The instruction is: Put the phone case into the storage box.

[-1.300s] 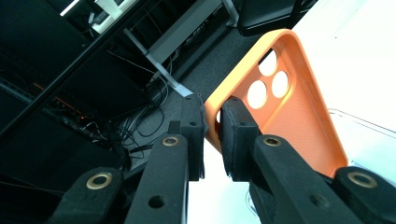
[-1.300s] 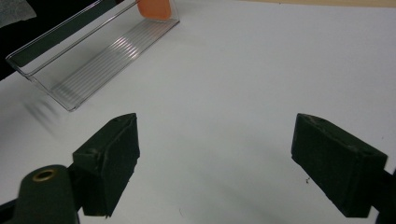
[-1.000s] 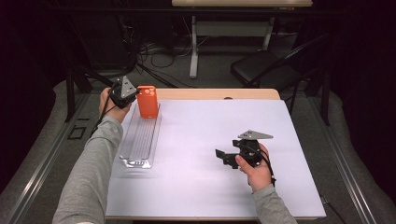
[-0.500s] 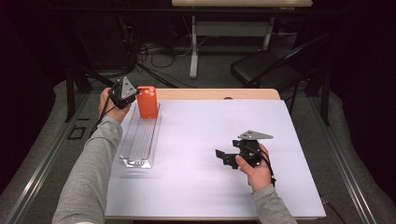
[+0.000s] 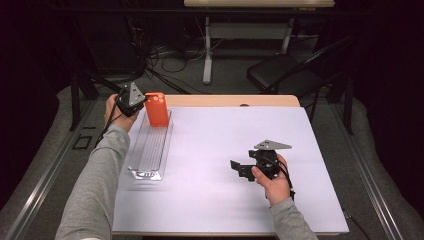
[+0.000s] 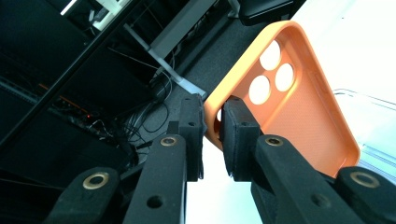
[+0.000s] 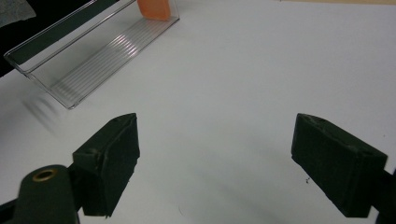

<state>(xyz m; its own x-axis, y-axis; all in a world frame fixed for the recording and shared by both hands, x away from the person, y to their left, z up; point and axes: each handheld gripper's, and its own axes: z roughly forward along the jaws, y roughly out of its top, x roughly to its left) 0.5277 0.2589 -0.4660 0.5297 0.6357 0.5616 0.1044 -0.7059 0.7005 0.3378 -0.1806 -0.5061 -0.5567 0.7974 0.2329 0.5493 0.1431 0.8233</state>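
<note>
An orange phone case stands upright at the far end of a clear ribbed tray on the left of the white table. My left gripper is at the case's left edge. In the left gripper view the jaws of this gripper pinch the rim of the case near its camera holes. My right gripper hovers low over the right half of the table, open, with bare white surface between its jaws. From there the tray and the case lie far off at upper left.
The white sheet covers a wooden table whose far edge shows. Beyond it stand a black chair, a desk leg and loose cables on the floor.
</note>
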